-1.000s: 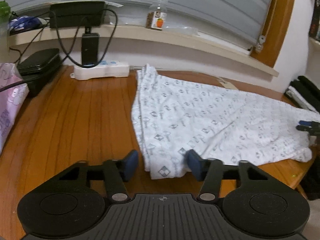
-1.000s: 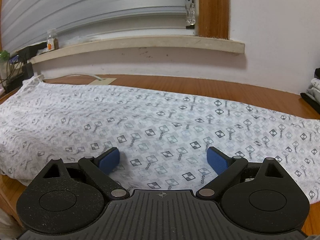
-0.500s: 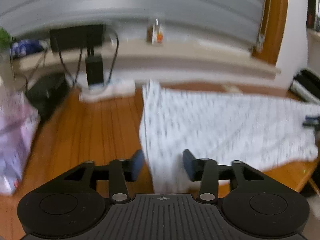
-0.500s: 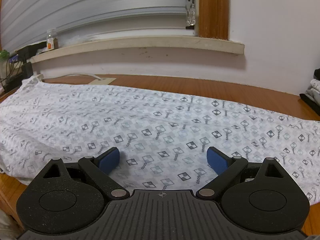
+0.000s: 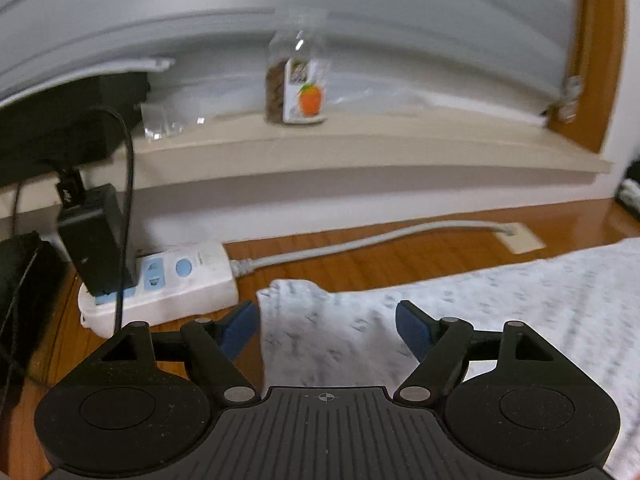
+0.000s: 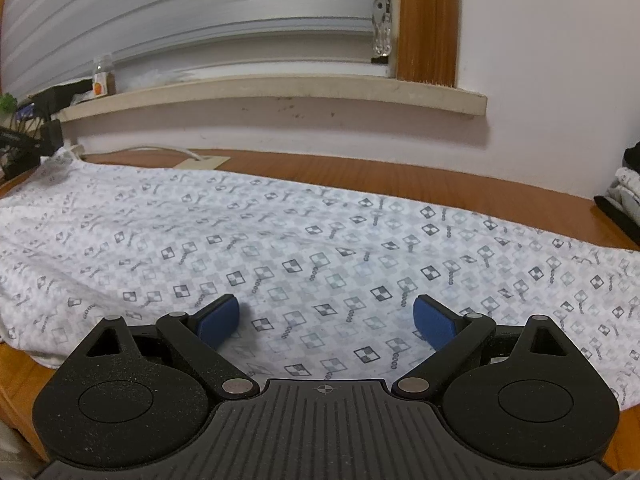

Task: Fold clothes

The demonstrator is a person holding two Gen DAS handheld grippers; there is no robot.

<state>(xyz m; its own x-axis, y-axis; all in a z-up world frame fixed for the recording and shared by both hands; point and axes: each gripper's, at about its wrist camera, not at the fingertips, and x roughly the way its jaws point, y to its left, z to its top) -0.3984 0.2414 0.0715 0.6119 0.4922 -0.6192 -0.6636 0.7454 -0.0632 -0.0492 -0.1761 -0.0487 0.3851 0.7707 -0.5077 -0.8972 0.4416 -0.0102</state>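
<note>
A white garment with a small grey diamond print (image 6: 304, 236) lies spread flat along the wooden table. In the left wrist view its far corner (image 5: 304, 300) sits just ahead of my left gripper (image 5: 326, 326), whose jaws are opening; the cloth lies below and between the blue pads, not pinched. My right gripper (image 6: 326, 320) hovers low over the garment's near edge, wide open, nothing gripped by its blue pads.
A white power strip (image 5: 168, 284) with a black adapter (image 5: 96, 240) and cables lies left of the garment corner, its grey cord (image 5: 360, 242) running along the wall. A jar (image 5: 296, 84) stands on the window ledge. Dark folded items (image 6: 624, 204) lie at the table's right end.
My left gripper has travelled from the garment's near corner to its far corner by the power strip, and its jaws have spread wider. The right gripper has held still and open.
</note>
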